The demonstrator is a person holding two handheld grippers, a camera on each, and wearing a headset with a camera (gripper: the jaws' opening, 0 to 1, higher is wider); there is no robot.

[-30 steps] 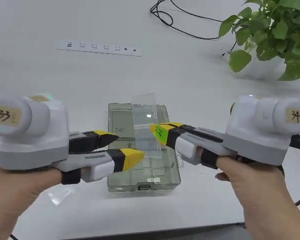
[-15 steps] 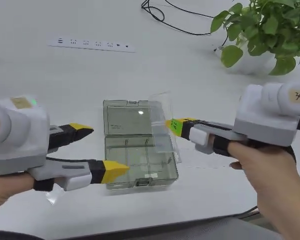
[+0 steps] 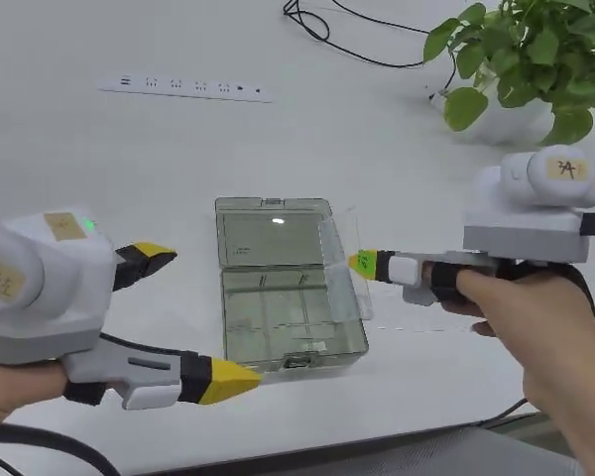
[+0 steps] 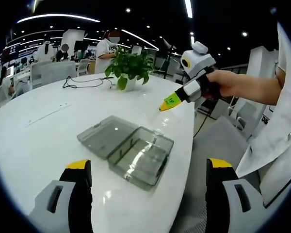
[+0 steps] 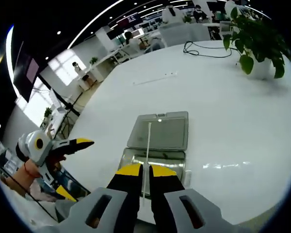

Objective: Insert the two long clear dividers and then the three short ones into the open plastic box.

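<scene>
While right hand-held gripper point(image 5: 144, 170) pinches clear divider point(image 5: 148, 145) edge-on over open box point(image 3: 278, 317), left hand-held gripper point(image 4: 148, 164) spread wide, empty.

White table point(image 3: 99, 188) with a white power strip point(image 3: 190, 88) at its far side. Black cable point(image 3: 377, 61) runs behind. Leafy potted plant point(image 3: 524, 48) sits far right.

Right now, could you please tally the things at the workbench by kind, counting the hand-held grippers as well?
Hand-held gripper: 2, the left hand-held gripper and the right hand-held gripper
Plastic box: 1
Clear divider: 1, in the right hand-held gripper; glints beside the box are too faint to count
Power strip: 1
Potted plant: 1
Black cable: 1
Total: 7
</scene>
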